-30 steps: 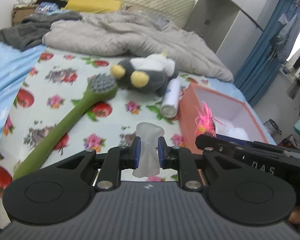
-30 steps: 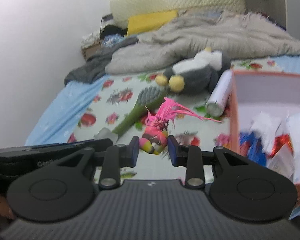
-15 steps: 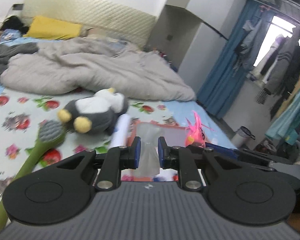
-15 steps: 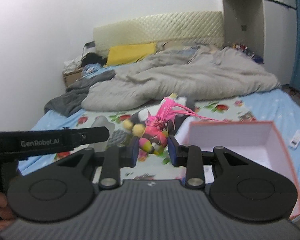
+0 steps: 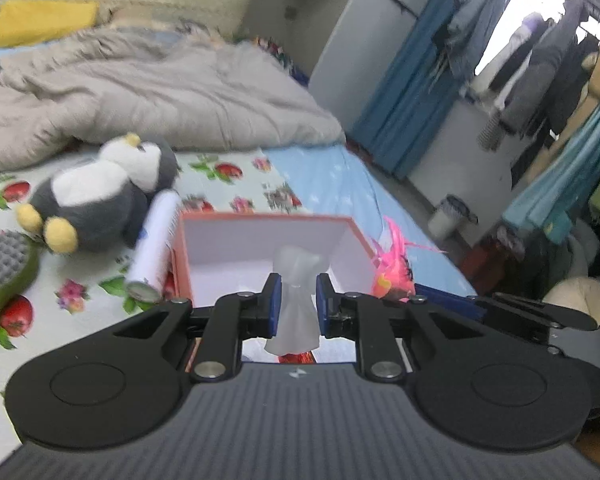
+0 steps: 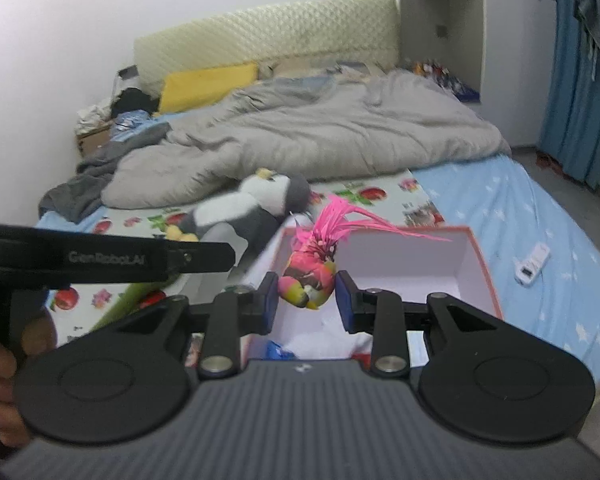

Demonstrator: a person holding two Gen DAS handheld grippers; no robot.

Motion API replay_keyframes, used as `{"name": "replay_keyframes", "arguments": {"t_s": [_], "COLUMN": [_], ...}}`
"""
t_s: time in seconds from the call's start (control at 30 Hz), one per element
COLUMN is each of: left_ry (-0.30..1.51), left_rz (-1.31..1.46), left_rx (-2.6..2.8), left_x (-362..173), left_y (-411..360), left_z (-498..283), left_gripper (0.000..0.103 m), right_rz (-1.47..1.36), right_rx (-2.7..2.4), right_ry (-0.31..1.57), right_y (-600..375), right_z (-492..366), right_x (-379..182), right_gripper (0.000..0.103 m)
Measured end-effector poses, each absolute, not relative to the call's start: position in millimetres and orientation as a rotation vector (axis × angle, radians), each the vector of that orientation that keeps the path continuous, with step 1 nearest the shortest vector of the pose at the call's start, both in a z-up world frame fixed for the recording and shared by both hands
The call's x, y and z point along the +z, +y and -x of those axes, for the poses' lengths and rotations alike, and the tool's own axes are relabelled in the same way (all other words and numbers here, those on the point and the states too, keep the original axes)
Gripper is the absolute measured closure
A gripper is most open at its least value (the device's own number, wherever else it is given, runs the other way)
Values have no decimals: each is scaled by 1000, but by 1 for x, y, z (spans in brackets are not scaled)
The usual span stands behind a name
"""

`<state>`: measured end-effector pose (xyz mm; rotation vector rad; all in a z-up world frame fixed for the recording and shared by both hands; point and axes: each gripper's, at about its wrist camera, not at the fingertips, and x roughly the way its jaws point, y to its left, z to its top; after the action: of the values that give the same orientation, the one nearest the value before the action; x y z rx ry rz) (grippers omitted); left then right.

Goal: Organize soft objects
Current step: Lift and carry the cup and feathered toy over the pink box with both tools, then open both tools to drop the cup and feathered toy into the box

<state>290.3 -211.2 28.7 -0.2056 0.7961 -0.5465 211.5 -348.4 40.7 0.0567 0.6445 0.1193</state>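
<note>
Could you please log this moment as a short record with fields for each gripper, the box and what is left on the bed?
left gripper: shut on translucent white soft toy
right gripper: shut on pink feathered toy
box: open, orange walls, on bed
on bed: penguin plush, white tube, green brush

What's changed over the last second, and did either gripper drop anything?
Nothing dropped. Both grippers have carried their toys from over the floral sheet to over the open box. The left gripper still clamps the white toy; the right gripper still holds the pink feathered toy. Jaw widths look unchanged. The penguin, white tube and green brush lie where they were.
</note>
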Motion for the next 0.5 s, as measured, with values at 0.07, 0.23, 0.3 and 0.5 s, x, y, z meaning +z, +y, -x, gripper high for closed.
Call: {"name": "replay_keyframes", "arguments": {"t_s": [0.07,0.23,0.3,0.5], "left_ry": [828,929,970,1047], "left_rz": [202,169,164,158], "left_rx": [-571,-575,-573,-569], "left_x": [15,-29,-46,-83], "left_y": [-223,-242,-245,-250], "left_z": [-296,-308,-312,-316], "left_gripper": [81,81,81,81], "right_rz": [-73,-109,-133,-170], "right_rx": [105,96,85,56], "right_ry": [668,785,827,896], "right_y": [-358,-371,-375,-384], "right_z": [-213,-215,-215,-215], "right_x": [31,-11,-30,-63], "right_gripper": [69,69,69,69]}}
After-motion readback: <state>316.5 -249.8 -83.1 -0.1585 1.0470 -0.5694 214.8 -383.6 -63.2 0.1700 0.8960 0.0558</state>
